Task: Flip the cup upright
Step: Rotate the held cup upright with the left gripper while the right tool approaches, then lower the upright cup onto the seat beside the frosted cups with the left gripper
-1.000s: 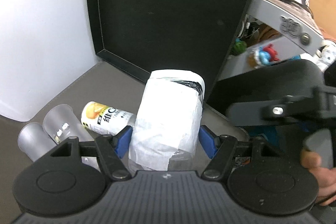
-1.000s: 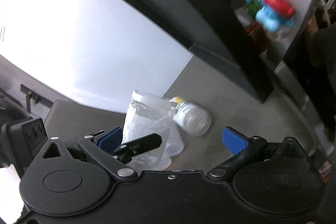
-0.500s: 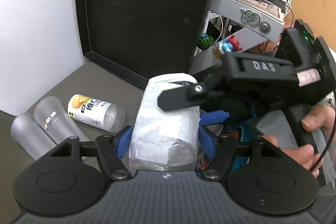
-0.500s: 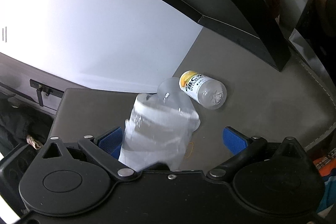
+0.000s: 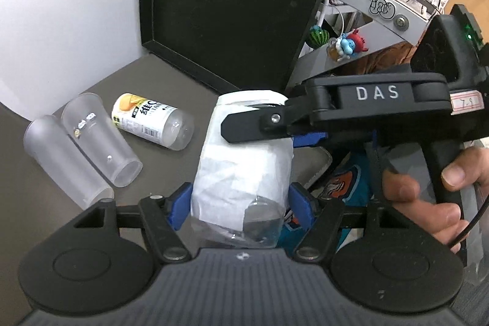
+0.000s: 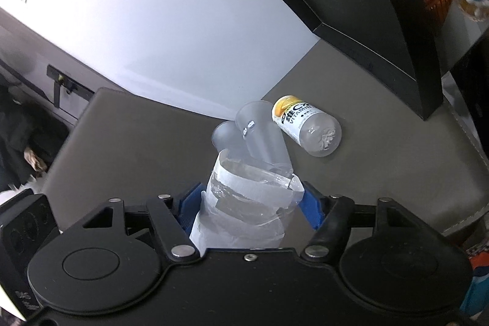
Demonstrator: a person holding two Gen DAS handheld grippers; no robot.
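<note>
A clear plastic cup wrapped in white paper (image 5: pixel 244 170) is held above the grey table. My left gripper (image 5: pixel 240 203) is shut on its lower part. My right gripper (image 6: pixel 249 210) has closed on the same cup (image 6: pixel 244 203); in the left wrist view its black finger (image 5: pixel 262 124) crosses the cup's top. In the right wrist view the cup's ragged open rim points away from the camera.
Two frosted cups (image 5: pixel 94 148) and a yellow-labelled bottle (image 5: pixel 152 121) lie on their sides on the grey table (image 6: pixel 137 142). A black framed board (image 5: pixel 238 5) leans at the back against a white wall. The table's right edge is near the cup.
My right gripper has moved in from the right and closed its jaws around the wrapped cup. The left gripper has kept its hold while both views rose and tilted.
</note>
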